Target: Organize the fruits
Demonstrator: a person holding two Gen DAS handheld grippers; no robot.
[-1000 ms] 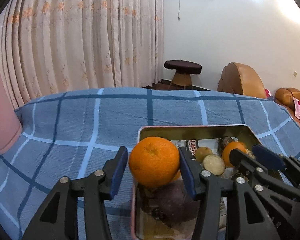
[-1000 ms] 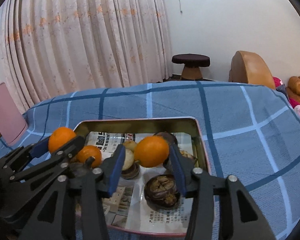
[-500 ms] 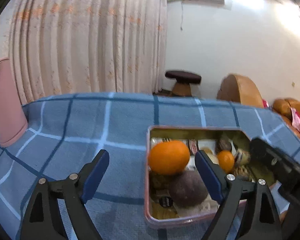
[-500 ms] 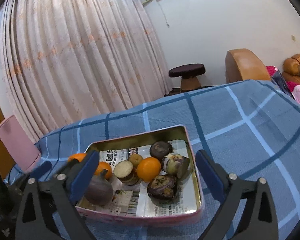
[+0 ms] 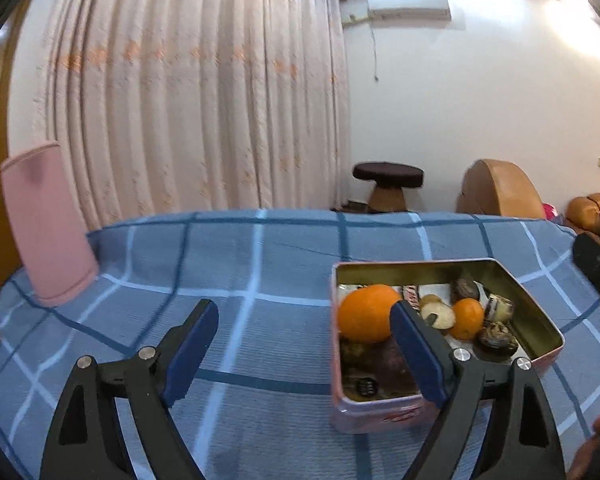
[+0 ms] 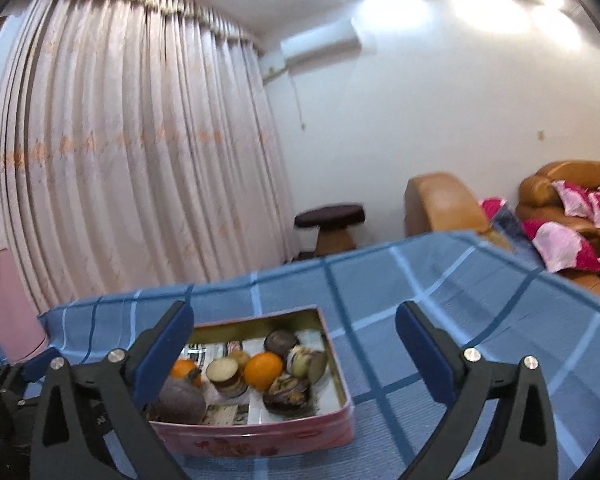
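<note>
While both of our grippers are hanging back from the tin with nothing in them, the fruit is all sitting inside it. The left gripper point(image 5: 304, 340) is holding its blue-padded jaws spread wide, and the right gripper point(image 6: 294, 336) is doing the same.

The tin point(image 5: 540, 320) is a shallow rectangular metal box, brassy and shiny inside, pink outside, with rounded corners and a newspaper lining. In it we're seeing a big orange point(image 5: 364, 314) with dimpled skin at the near-left end, a smaller orange point(image 5: 466, 316) further in, a dull purple-brown lump point(image 6: 180, 398) next to the big one, a cut piece with a pale round face point(image 5: 442, 316), and a few dark wrinkly halves toward the far side. We can't tell what those dark ones actually are.

It's all resting on a blue plaid cloth point(image 5: 240, 264), ribbed and soft looking, with loads of bare room left of the tin and beyond it. A pink rounded thing point(image 5: 44, 220) is standing at the cloth's far-left edge. The right side of the cloth is dropping off toward a tan leather sofa point(image 6: 444, 204). Pleated curtains point(image 5: 196, 100) and a dark round stool point(image 5: 388, 180) are sitting behind.

Compared with a second ago, the left one was pinching the big orange and the right one the smaller orange over the tin; now both are lying in it, and we're pulled up and away.
</note>
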